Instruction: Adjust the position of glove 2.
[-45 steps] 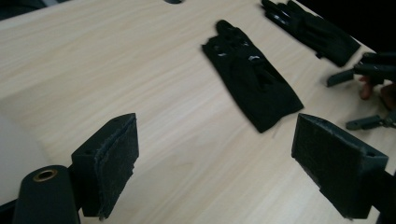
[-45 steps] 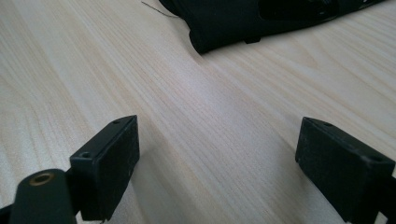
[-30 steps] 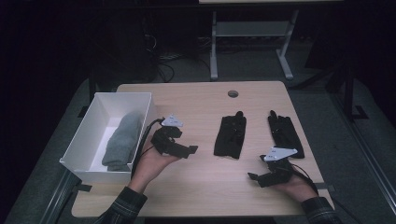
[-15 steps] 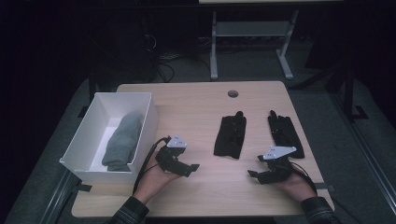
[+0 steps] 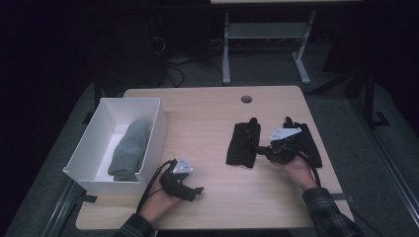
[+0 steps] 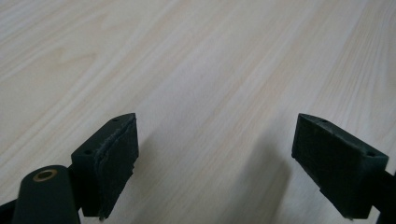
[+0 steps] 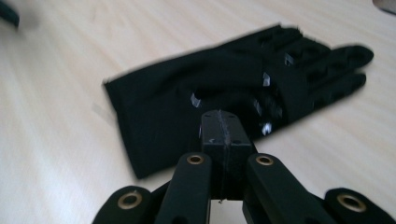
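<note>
The wooden table (image 5: 207, 113) carries a white box (image 5: 94, 148) at its left edge, with a folded grey cloth (image 5: 129, 148) lying inside. Right of centre lie two black gloves side by side: the left glove (image 5: 243, 143) flat with fingers pointing away from the person, and the right glove (image 5: 310, 145) partly under the right hand. The right gripper (image 5: 262, 151) sits between them, its tip at the left glove's near right edge; in the right gripper view that glove (image 7: 224, 100) lies just beyond the jaws, which are pressed together with nothing between them (they have just been closing). Earlier this gripper rested nearer the table's front right corner. The left gripper (image 5: 197, 190), jaws spread over bare wood, has dropped back from beside the box towards the front edge.
</note>
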`<action>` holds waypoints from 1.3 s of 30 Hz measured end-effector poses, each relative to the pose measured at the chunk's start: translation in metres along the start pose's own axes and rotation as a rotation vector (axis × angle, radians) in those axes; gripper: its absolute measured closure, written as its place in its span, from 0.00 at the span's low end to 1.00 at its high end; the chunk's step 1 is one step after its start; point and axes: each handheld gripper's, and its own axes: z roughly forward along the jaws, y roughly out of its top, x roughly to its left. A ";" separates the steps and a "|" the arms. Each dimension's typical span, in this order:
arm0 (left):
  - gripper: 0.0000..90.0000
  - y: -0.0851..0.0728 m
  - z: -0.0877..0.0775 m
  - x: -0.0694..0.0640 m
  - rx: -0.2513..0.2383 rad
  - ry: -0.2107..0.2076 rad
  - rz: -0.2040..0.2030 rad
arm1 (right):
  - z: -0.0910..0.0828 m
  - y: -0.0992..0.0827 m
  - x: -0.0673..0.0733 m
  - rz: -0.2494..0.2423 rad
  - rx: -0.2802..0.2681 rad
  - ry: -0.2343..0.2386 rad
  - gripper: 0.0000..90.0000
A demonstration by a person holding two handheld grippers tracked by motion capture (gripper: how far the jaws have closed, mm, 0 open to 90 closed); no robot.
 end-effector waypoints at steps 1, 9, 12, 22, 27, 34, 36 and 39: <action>0.15 -0.005 0.001 -0.001 -0.019 0.009 0.021 | 0.004 0.004 -0.002 0.000 -0.006 0.006 1.00; 0.14 -0.010 0.003 0.003 -0.076 -0.008 0.036 | 0.037 0.028 -0.009 0.007 -0.011 0.054 1.00; 0.15 -0.011 0.003 0.003 -0.075 -0.008 0.037 | 0.044 0.028 -0.010 0.006 0.009 0.056 1.00; 0.15 -0.010 0.003 0.006 -0.072 -0.008 0.040 | 0.054 0.021 -0.001 -0.022 0.062 0.089 1.00; 0.15 -0.010 0.003 0.006 -0.071 -0.008 0.041 | 0.050 0.018 0.016 -0.070 0.081 0.139 1.00; 0.15 -0.010 0.003 0.006 -0.073 -0.008 0.042 | 0.047 0.014 0.037 -0.114 0.085 0.202 1.00; 0.15 -0.010 0.003 0.007 -0.073 -0.008 0.039 | 0.045 0.013 0.048 -0.137 0.100 0.224 1.00; 0.15 -0.010 0.003 0.007 -0.072 -0.007 0.040 | 0.044 0.012 0.058 -0.160 0.104 0.253 1.00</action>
